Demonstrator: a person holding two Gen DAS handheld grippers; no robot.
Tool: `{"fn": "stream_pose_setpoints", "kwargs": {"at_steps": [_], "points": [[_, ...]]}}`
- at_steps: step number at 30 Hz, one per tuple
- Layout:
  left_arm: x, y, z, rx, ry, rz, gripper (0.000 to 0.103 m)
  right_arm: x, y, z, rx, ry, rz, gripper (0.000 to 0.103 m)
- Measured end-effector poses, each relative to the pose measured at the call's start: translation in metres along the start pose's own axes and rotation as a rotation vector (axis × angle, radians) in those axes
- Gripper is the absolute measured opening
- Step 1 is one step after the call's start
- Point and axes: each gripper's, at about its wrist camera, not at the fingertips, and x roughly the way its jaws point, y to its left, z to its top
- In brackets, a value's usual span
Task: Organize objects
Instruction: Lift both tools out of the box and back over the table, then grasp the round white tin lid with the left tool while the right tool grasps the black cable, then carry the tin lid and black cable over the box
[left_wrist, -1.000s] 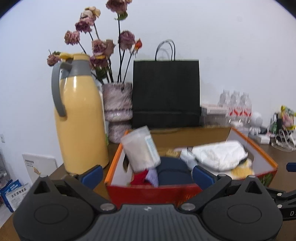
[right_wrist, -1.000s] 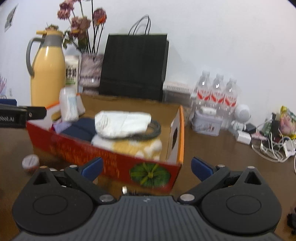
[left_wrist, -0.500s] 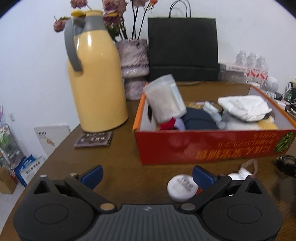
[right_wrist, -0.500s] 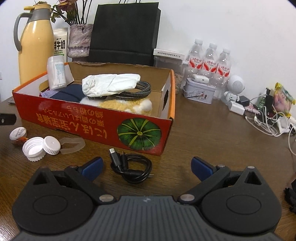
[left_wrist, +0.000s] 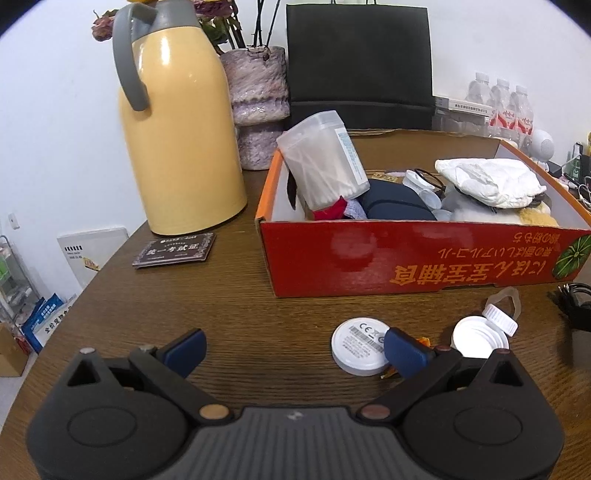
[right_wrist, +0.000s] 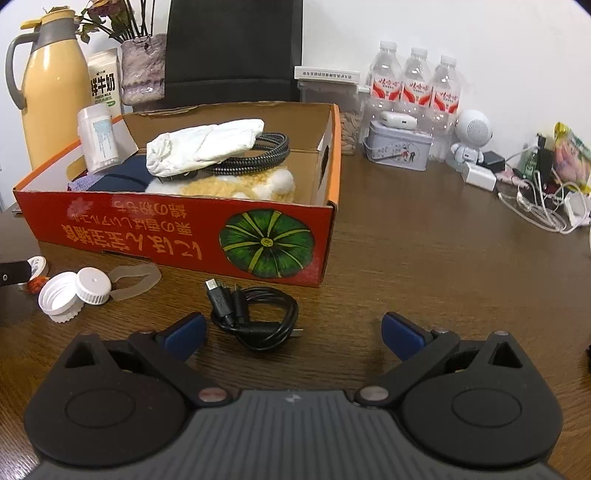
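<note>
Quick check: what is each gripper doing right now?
Left gripper: open, holding nothing.
Right gripper: open, holding nothing.

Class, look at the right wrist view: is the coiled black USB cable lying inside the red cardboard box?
No, the black USB cable lies on the wooden table in front of the red box.

"CE" on white round lid (left_wrist: 360, 346), "FRESH MILK" on milk carton (right_wrist: 104, 84)

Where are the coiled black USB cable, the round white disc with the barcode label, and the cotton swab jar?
coiled black USB cable (right_wrist: 255, 317): right wrist view, middle of the coil.
round white disc (left_wrist: 360, 345): left wrist view, labelled top face.
cotton swab jar (left_wrist: 325, 160): left wrist view, clear side wall.
</note>
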Motion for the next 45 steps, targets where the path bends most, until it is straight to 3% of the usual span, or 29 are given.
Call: {"fn": "stream_pose_setpoints", "kwargs": {"at_steps": [5,14,17,18,19,20,35,45], "points": [[0.007,-0.006,-0.001,0.02,0.041,-0.045,0.101,0.003,-0.005,0.0,0.033,0.016,0.015,0.103],[0.013,-0.002,0.001,-0.026,0.036,-0.068,0.096,0.001,0.001,0.001,0.016,-0.004,0.04,0.101],[0.011,-0.003,0.001,-0.03,0.022,-0.085,0.078,0.0,0.005,0.002,0.003,-0.012,0.047,0.075],[0.009,-0.003,0.001,-0.028,0.009,-0.096,0.055,-0.002,0.006,0.001,0.002,-0.025,0.059,0.052],[0.006,-0.003,0.002,-0.028,0.0,-0.109,0.04,-0.004,0.008,0.001,-0.002,-0.036,0.065,0.05],[0.005,-0.003,0.002,-0.029,-0.003,-0.12,0.038,-0.005,0.009,0.001,-0.009,-0.041,0.068,0.05],[-0.02,-0.004,0.004,-0.05,-0.128,-0.14,0.038,-0.036,0.036,-0.001,-0.076,-0.209,0.146,0.048],[-0.038,-0.018,0.012,-0.047,-0.238,-0.13,0.038,-0.049,0.047,0.005,-0.065,-0.336,0.13,0.048]]}}
